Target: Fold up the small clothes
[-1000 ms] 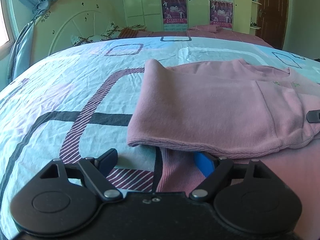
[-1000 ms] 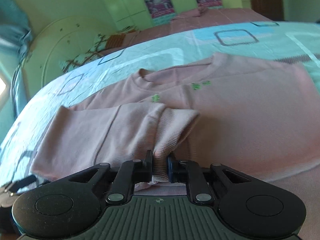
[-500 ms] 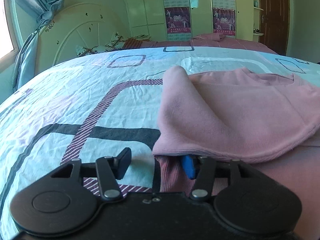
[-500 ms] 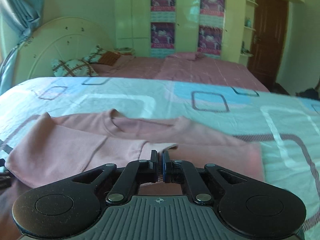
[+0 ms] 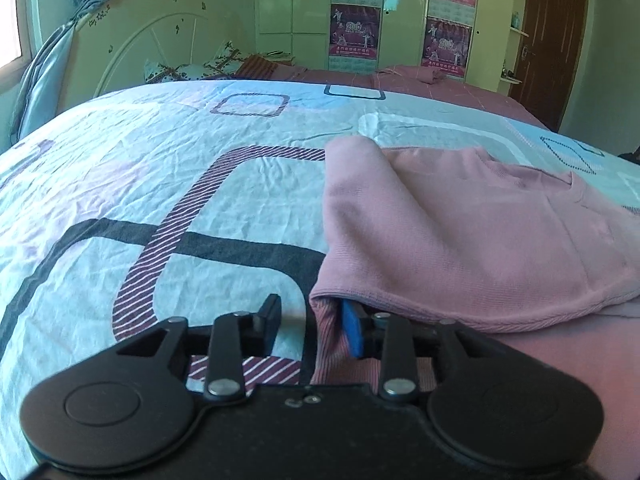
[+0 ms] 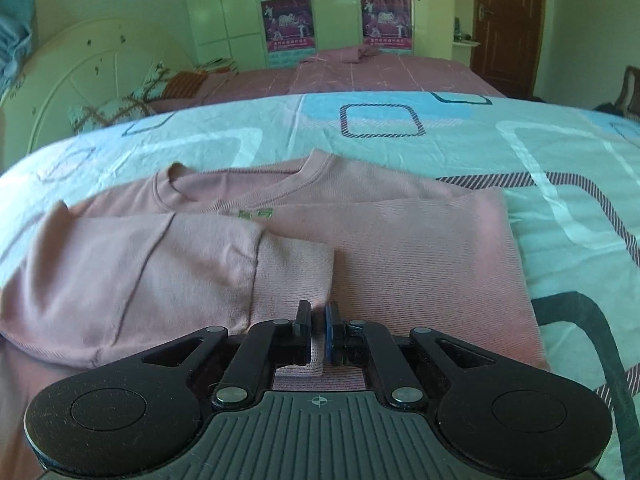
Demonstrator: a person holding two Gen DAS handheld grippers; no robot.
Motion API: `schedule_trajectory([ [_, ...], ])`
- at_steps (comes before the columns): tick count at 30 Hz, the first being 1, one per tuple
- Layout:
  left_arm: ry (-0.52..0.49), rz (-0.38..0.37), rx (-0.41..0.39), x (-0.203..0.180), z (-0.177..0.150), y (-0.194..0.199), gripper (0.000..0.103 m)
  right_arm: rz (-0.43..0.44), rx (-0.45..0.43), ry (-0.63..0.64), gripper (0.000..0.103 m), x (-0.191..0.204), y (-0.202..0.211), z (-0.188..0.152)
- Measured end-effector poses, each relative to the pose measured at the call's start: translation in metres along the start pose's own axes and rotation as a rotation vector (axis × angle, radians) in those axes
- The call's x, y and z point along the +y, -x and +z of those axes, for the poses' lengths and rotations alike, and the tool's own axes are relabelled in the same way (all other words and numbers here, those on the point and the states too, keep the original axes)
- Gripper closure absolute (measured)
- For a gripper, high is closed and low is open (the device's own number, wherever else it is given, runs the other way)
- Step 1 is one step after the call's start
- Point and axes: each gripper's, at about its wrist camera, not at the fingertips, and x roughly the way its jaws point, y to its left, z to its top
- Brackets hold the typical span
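Observation:
A pink sweater (image 6: 400, 248) lies flat on the patterned bedsheet (image 6: 560, 200), neckline away from me. Its left sleeve (image 6: 140, 272) is folded across the chest, and the ribbed cuff (image 6: 296, 268) lies flat on the body. My right gripper (image 6: 318, 322) sits at the cuff's near edge. Its jaws are opening, a narrow gap shows, and a bit of cuff cloth is between them. My left gripper (image 5: 311, 326) is at the sweater's (image 5: 460, 240) left bottom corner, jaws closing. The ribbed hem (image 5: 328, 344) stands between them. The blue pad is tucked under the folded layer, the other finger is off the cloth.
A second bed with a pink cover (image 6: 380, 72) stands behind. Pillows (image 5: 184, 70) and a white headboard (image 5: 132, 36) are at the back left, by a blue curtain (image 5: 52, 60). A wardrobe with posters (image 6: 288, 8) and a brown door (image 6: 508, 20) line the far wall.
The right gripper carried the cuff rightwards over the sweater, laid it flat and parted its jaws slightly. The left jaws narrowed around the hem corner, and the folded layer there slid right.

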Motion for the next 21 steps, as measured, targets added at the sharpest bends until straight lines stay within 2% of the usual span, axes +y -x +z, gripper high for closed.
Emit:
schedule_trajectory([
  [1,0.017,-0.001,-0.003,0.003,0.001,0.004,0.045,0.002,-0.005,-0.016,0.078,-0.002,0.002,0.002],
  [2,0.032,0.006,-0.017,0.005,0.001,0.009,0.03,0.008,-0.017,-0.028,0.053,-0.005,0.006,0.003],
  [3,0.04,0.011,-0.034,0.007,0.002,0.014,0.028,0.009,-0.031,-0.033,0.043,-0.006,0.008,0.004],
  [5,0.056,-0.007,-0.05,0.01,0.007,0.02,0.028,0.007,-0.04,-0.025,0.043,-0.007,0.009,0.007],
  [9,0.094,-0.048,-0.045,0.006,0.029,0.01,0.028,0.015,-0.011,-0.028,0.044,-0.007,-0.007,0.015],
  [12,0.102,-0.074,-0.034,-0.005,0.049,-0.013,0.028,0.027,0.005,-0.049,0.044,-0.005,-0.023,0.022],
  [17,0.132,-0.093,0.025,-0.019,0.069,-0.065,0.039,0.025,0.026,-0.071,0.044,-0.002,-0.047,0.031],
  [19,0.157,-0.093,0.042,-0.021,0.072,-0.08,0.044,0.025,0.026,-0.058,0.057,0.001,-0.05,0.034],
  [20,0.164,-0.088,0.044,-0.021,0.073,-0.086,0.046,0.034,0.033,-0.054,0.073,0.002,-0.052,0.035],
  [21,0.172,-0.081,0.043,-0.021,0.074,-0.09,0.048,0.039,0.038,-0.054,0.078,0.003,-0.052,0.036],
])
